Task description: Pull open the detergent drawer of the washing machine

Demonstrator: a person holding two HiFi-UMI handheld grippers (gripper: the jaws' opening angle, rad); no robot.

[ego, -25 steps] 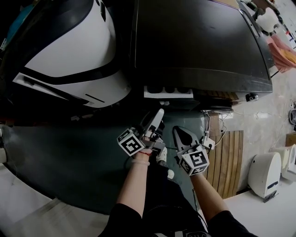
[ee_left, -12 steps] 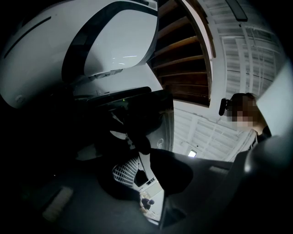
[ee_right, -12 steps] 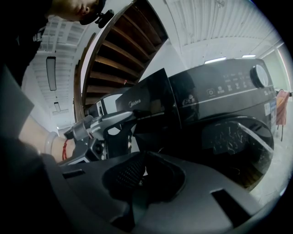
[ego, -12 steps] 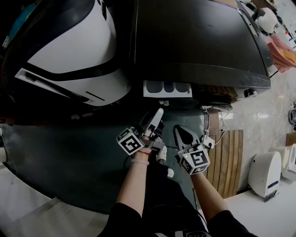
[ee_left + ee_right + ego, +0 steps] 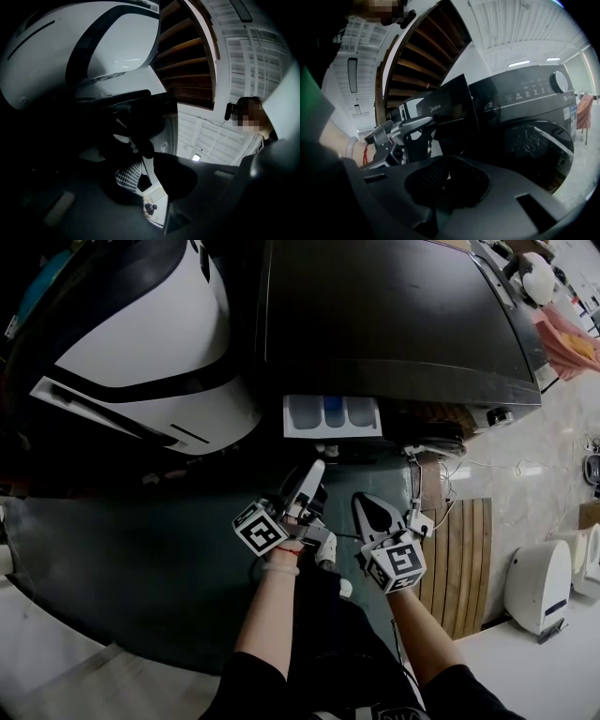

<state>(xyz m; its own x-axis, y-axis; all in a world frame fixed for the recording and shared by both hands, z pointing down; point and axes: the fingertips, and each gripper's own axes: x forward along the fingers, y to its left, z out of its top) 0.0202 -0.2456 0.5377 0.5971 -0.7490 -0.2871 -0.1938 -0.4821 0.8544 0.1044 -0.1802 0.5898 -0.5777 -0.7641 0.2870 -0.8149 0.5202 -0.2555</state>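
The black washing machine (image 5: 394, 315) fills the top of the head view. Its white detergent drawer (image 5: 333, 415) sticks out of the front, its compartments showing. My left gripper (image 5: 317, 470) points up at the drawer's dark front panel (image 5: 457, 105) and is shut on it; in the right gripper view its fingertips (image 5: 427, 123) meet that panel. The left gripper view is dark, with the panel (image 5: 140, 133) just above the jaws. My right gripper (image 5: 372, 509) hangs beside the left one, lower and to the right, shut and holding nothing (image 5: 443, 180).
A white and black machine (image 5: 141, 343) stands to the left of the washer. The washer's round door (image 5: 529, 145) and dial (image 5: 560, 80) lie right of the drawer. A wooden slat mat (image 5: 459, 559) and a white appliance (image 5: 534, 582) sit on the floor at right.
The drawer has slid further out of the washer, from a thin white strip to open compartments. The left gripper has drawn back with it; the right gripper has drifted slightly.
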